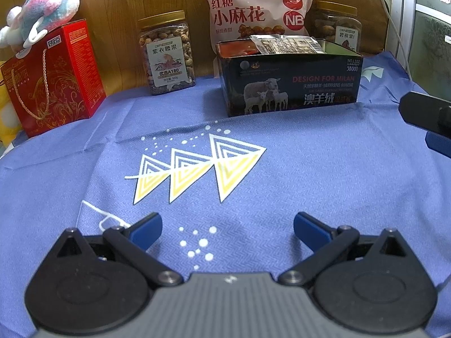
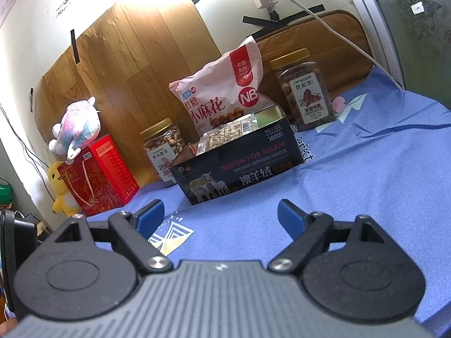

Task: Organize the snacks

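Observation:
A dark open box (image 1: pixel 293 84) printed with sheep stands on the blue cloth (image 1: pixel 310 174), with a clear snack packet (image 1: pixel 284 43) lying on top inside it. The box (image 2: pixel 236 169) and packet (image 2: pixel 225 136) also show in the right wrist view. Behind it lean a pink snack bag (image 1: pixel 253 2) and stand two gold-lidded nut jars, one left (image 1: pixel 167 53) and one right (image 1: pixel 338 25). My left gripper (image 1: pixel 227 229) is open and empty over the cloth, short of the box. My right gripper (image 2: pixel 220 218) is open and empty, just in front of the box.
A red gift box (image 1: pixel 53 79) with a plush toy (image 1: pixel 42 8) on it stands at the left. A wooden panel (image 2: pixel 126 64) backs the items. A white cable (image 2: pixel 324 25) hangs at the right. The other gripper's tip (image 1: pixel 428 118) shows at the right edge.

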The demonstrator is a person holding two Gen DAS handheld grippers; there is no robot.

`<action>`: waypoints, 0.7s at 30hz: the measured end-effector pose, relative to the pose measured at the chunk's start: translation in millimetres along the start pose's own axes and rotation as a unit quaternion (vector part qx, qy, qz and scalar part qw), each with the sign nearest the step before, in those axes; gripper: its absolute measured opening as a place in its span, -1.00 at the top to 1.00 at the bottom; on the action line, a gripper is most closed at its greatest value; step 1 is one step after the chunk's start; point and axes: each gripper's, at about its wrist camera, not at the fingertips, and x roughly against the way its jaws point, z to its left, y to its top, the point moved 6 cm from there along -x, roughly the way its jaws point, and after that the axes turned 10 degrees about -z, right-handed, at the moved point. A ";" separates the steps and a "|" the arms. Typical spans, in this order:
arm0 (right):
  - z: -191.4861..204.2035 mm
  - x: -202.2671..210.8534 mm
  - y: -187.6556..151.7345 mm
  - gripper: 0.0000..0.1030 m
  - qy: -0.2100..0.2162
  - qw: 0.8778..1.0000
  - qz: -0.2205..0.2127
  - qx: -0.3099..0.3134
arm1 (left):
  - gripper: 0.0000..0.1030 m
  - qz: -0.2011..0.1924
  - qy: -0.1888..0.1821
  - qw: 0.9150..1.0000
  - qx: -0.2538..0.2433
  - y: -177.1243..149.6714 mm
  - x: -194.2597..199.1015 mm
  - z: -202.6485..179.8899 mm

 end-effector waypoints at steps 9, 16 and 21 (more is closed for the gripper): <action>-0.9 0.8 0.0 -0.74 -0.001 1.000 -0.001 -0.001 | -1.00 0.000 0.000 1.000 -0.002 -0.7 -0.6 0.1; -1.1 0.6 0.4 -0.74 -0.001 1.000 -0.001 -0.001 | -1.00 0.001 -0.001 1.000 -0.004 -0.7 -0.5 0.5; -1.2 0.5 0.6 -0.74 -0.001 1.000 -0.001 -0.001 | -1.00 0.001 0.000 1.000 -0.005 -0.1 -1.3 0.4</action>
